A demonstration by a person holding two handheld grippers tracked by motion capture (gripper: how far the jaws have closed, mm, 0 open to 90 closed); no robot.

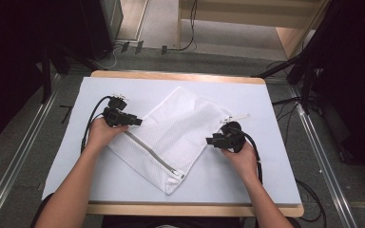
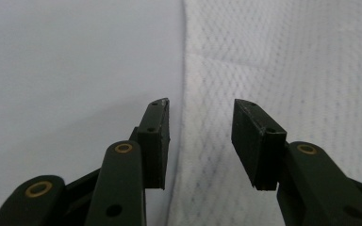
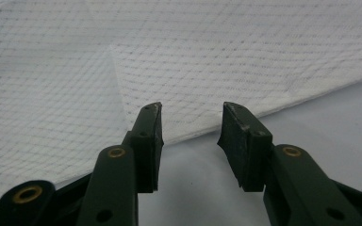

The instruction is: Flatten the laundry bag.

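Note:
A white mesh laundry bag (image 1: 171, 133) lies flat and turned like a diamond in the middle of the table, its grey zipper (image 1: 149, 153) running along the near-left side. My left gripper (image 1: 139, 122) is open at the bag's left edge; in the left gripper view the bag's mesh (image 2: 283, 66) lies ahead and its edge runs between the jaws. My right gripper (image 1: 208, 140) is open at the bag's right edge; in the right gripper view the bag's mesh (image 3: 193, 61) spreads ahead, with its hem just beyond the fingertips (image 3: 152, 117). Neither gripper holds anything.
The table (image 1: 247, 175) is covered by a pale sheet, with a wooden rim at front and back. A small white tag or clip (image 1: 240, 117) lies beside the bag's right corner. Cables trail from both grippers. Dark stands and floor rails flank the table.

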